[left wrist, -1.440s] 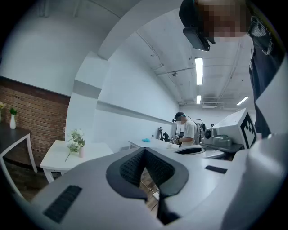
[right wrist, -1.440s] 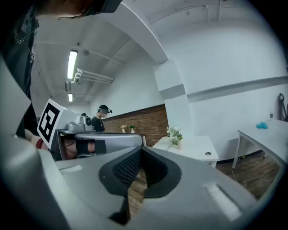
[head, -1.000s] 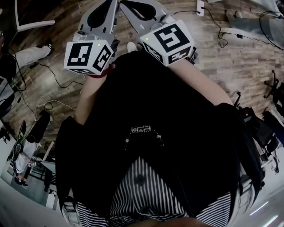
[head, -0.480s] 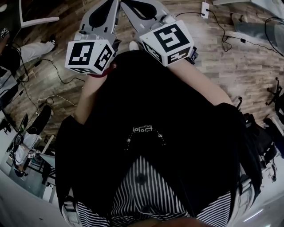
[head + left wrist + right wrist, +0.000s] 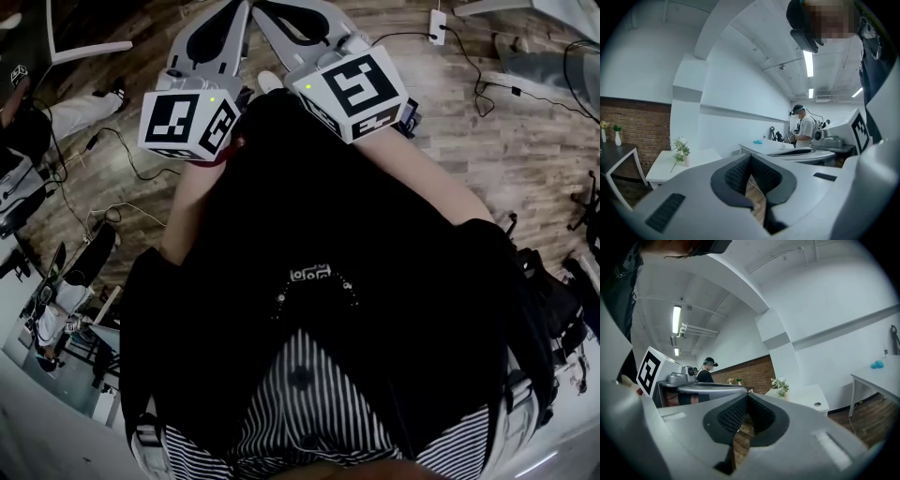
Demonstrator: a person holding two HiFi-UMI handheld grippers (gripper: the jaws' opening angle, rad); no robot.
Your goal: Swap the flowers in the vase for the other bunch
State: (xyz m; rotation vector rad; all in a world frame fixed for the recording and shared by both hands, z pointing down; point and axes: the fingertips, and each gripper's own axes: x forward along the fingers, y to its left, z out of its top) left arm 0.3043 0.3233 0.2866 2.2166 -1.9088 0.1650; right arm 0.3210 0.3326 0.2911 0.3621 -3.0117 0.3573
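Head view: the left gripper point(image 5: 234, 19) and right gripper point(image 5: 281, 19) sit side by side at twelve o'clock, close against the person's dark top. Over the last second the plank floor point(image 5: 506, 141) and its cables have slid beneath them while the pair kept its pose. I take this as the person walking across the room, with the swap not yet begun. Left gripper view: the left gripper point(image 5: 750, 164) has its ribbed pads pressed together with nothing between them. At nine o'clock, well apart, a small vase point(image 5: 687, 161) stands on a white table point(image 5: 658, 172) and holds white flowers point(image 5: 680, 146) (one stem seems to droop beside it, and I cannot tell whether that is the other bunch). Right gripper view: the right gripper point(image 5: 747, 404) is likewise closed and empty, and the same vase point(image 5: 787, 396) and flowers point(image 5: 780, 384) stand at one o'clock of the jaws, far off.
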